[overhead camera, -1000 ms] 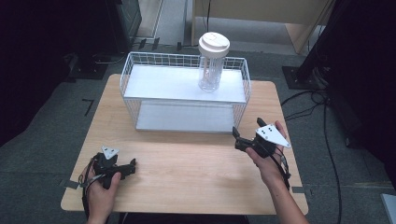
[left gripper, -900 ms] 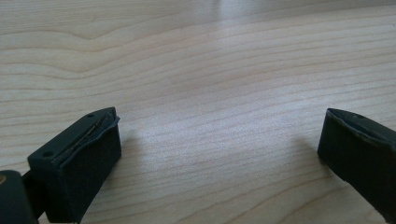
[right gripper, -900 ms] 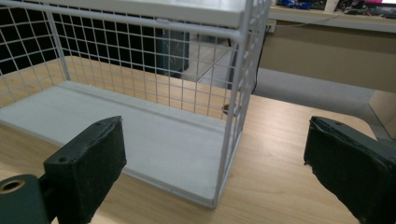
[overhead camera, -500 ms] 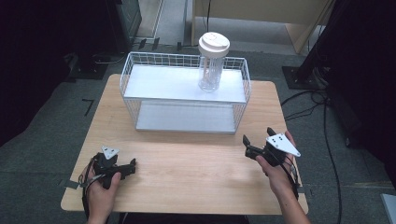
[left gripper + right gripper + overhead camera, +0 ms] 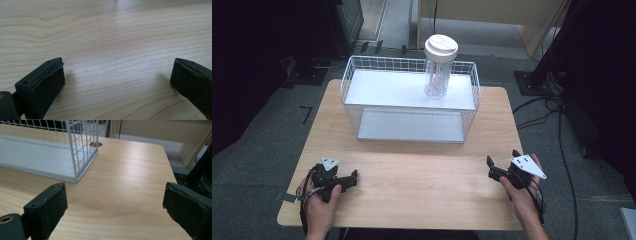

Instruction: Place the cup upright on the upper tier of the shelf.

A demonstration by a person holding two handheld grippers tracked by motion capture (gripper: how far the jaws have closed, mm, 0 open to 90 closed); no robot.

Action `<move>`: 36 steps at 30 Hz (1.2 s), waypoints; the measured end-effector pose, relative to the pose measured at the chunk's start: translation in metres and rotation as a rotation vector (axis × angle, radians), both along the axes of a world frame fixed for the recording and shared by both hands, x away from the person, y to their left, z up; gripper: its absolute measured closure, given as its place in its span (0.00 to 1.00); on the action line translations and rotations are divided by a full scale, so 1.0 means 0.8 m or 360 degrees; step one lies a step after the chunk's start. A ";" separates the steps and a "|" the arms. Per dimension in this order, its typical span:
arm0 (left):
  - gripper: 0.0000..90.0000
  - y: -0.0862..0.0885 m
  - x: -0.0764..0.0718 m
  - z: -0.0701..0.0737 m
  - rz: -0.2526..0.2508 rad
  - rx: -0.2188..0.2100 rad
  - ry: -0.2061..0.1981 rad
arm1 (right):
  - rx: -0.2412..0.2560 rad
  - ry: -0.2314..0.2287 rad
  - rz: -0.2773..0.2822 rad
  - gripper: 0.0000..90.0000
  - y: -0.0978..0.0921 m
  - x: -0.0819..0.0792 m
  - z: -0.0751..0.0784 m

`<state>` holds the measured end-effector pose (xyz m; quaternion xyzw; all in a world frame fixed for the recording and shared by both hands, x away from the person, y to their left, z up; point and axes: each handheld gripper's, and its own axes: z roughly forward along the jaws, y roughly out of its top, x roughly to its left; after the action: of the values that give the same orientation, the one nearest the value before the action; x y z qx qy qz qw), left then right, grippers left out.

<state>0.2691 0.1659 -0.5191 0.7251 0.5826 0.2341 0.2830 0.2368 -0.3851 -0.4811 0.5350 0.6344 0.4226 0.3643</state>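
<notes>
Here both hand-held grippers gape — near table edge, bare wood between.

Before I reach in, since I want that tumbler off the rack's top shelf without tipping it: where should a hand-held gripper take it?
Probably the clear body of the tumbler, below its wider white lid. It stands upright, so come in level from the near right, over the wire rack rim, with the right hand-held gripper, whose jaws are open.

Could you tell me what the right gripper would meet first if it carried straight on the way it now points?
Probably the near right corner of the white wire rack. The right gripper, jaws open, looks along bare wooden table toward it, though it may slip just past the corner; depth is hard to judge.
</notes>
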 end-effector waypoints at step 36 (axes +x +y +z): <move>0.00 0.000 0.000 0.000 0.0006 0.0000 -0.0002 | -0.0048 0.0607 0.0030 0.06 -0.073 -0.059 -0.056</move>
<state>0.2688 0.1656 -0.5192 0.7239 0.5837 0.2351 0.2829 0.1895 -0.4434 -0.5260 0.5940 0.7031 0.3074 0.2416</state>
